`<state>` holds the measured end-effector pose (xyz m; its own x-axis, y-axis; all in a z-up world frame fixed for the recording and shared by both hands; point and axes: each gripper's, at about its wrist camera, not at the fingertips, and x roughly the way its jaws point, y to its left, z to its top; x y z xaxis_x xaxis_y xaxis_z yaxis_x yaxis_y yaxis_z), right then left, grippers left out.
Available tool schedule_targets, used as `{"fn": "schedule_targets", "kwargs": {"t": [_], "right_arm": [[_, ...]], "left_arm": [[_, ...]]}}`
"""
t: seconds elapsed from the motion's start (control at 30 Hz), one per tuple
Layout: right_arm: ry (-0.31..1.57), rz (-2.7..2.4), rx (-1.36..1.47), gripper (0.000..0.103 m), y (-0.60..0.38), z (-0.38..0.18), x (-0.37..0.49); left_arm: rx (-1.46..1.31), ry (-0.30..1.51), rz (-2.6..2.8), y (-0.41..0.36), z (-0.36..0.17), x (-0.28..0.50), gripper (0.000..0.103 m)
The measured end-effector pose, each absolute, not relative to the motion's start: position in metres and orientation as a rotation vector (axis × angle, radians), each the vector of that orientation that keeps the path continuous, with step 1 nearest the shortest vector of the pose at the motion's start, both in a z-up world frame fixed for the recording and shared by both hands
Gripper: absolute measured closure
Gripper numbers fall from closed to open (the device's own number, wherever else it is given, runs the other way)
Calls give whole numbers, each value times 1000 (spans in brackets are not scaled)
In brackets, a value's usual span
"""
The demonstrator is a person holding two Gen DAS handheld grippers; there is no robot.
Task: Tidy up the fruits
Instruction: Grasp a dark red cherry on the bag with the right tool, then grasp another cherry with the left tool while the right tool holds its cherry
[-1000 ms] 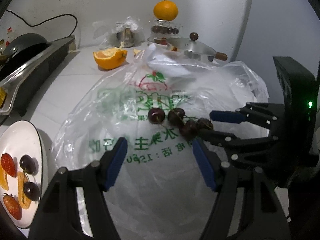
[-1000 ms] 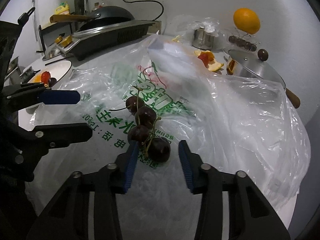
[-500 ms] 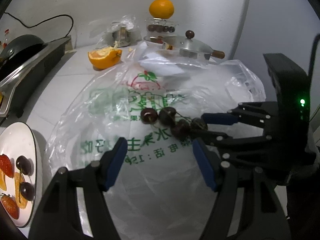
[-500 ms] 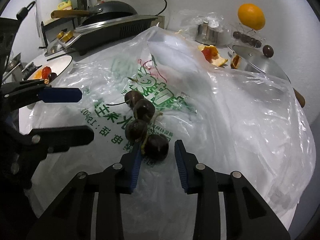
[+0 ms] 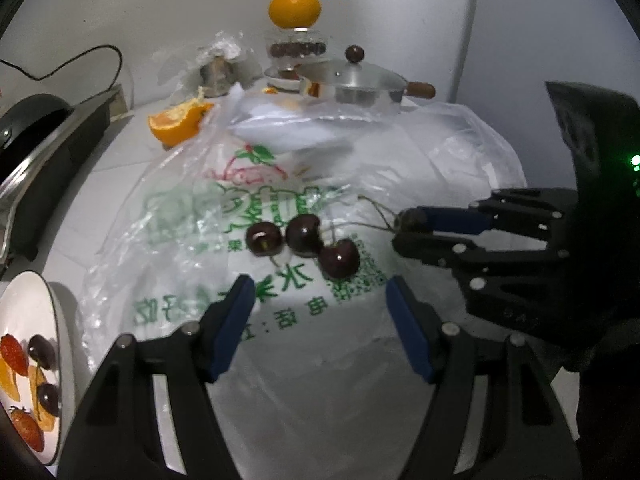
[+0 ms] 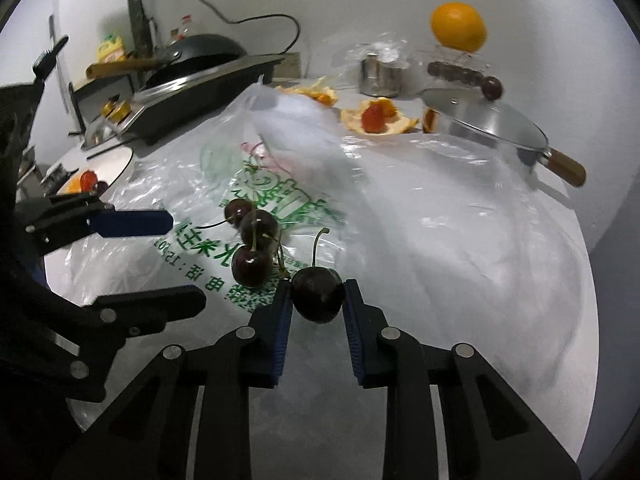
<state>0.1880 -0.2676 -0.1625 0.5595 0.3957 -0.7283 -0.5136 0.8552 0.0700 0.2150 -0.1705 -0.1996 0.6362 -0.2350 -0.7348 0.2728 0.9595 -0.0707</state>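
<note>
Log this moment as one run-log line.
right gripper: shut on cherry | left gripper: open, empty | three cherries on plastic bag

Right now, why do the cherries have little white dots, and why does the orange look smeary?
Left wrist view: the white dots on the cherries are lamp glints on shiny skin. Right wrist view: the held cherry glints faintly too; the orange and the pot knob look smeared, near the bent fisheye edge.
</note>
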Motion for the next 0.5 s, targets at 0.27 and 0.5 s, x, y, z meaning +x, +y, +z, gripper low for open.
{"fn": "schedule_targets", "kwargs": {"t": [0.27,0.5], "right_arm": [[782,537,-120,76,-283,-155,188],[776,548,-93,76,-286,-155,191]], "left_arm": [[37,859,-297,-180,-203,224,41],[86,853,-320,-195,-199,224,53]]}}
